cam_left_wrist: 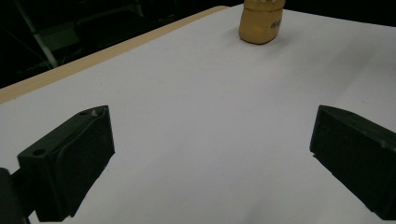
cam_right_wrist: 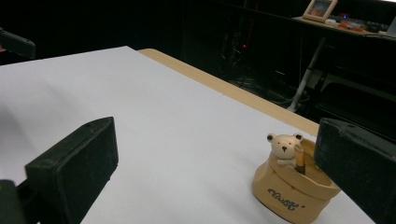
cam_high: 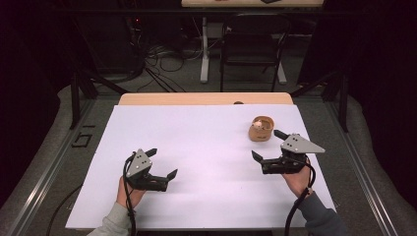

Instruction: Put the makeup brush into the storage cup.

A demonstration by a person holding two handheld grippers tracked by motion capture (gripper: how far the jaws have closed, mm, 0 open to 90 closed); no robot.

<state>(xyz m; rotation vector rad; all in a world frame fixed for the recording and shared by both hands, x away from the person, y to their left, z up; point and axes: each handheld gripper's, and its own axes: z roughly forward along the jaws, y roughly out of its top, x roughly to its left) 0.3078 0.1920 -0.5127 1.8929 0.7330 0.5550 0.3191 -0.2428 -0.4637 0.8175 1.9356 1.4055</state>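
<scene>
A small tan bear-shaped pot (cam_high: pixel 260 128) stands upright on the white sheet (cam_high: pixel 206 147) at the right rear. It has a bear's head on its rim and dark lettering on its side (cam_right_wrist: pixel 292 184). My right gripper (cam_high: pixel 268 145) is held open just in front of the pot, with nothing between its jaws. My left gripper (cam_high: pixel 162 162) is open over the front left of the sheet, far from the pot (cam_left_wrist: pixel 260 21), and it holds nothing. In the right gripper view the pot sits beside the right jaw, partly hidden by it.
The white sheet covers a wooden table whose bare rear edge (cam_high: pixel 206 98) shows. Beyond it are a desk frame (cam_high: pixel 204 49), a chair (cam_high: pixel 253 44) and floor cables (cam_high: pixel 157 59). Metal rails (cam_high: pixel 49 162) run along both sides of the table.
</scene>
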